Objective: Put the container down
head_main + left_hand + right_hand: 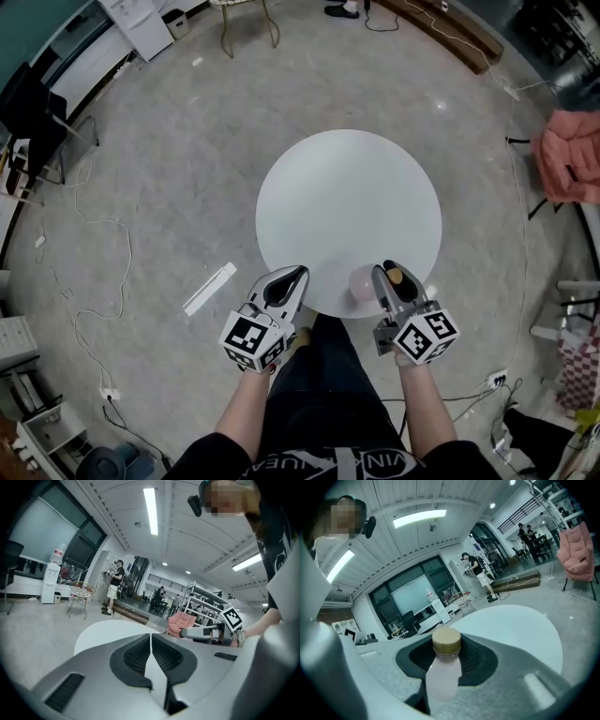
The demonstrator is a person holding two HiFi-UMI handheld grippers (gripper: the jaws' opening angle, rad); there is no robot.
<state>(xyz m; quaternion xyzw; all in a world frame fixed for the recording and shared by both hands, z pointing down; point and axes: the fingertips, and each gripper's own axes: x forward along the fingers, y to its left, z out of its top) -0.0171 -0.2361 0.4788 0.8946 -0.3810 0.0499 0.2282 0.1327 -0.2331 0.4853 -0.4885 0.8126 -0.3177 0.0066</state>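
**A:** What is the container (442, 677), and how might it handle?

**B:** It is a small bottle with a pale pink, cloudy body and a tan cap (446, 641). It looks like thin plastic, so probably light, smooth and a little squeezable, while the cap looks stiff. Being narrow and tall for its width, it could tip if it is set down crooked. The firmest place to hold it is probably high on the body, just under the cap.

**A:** Where is it relative to the right gripper (389, 279)?

**B:** It is between that gripper's jaws. In the right gripper view, the dark ribbed pads (476, 657) press on either side of the bottle's shoulder, and the cap stands at the level of the pads. So the right gripper is clamped on the bottle.

**A:** And where is it over the furniture?

**B:** In the head view, the pink body shows just left of the gripper, at the near edge of the round white table (347, 187). I cannot tell whether its base touches the tabletop.

**A:** What about the left gripper (284, 281)?

**B:** Its jaws are pressed together with nothing between them. It sits beside the table's near edge, apart from the bottle.
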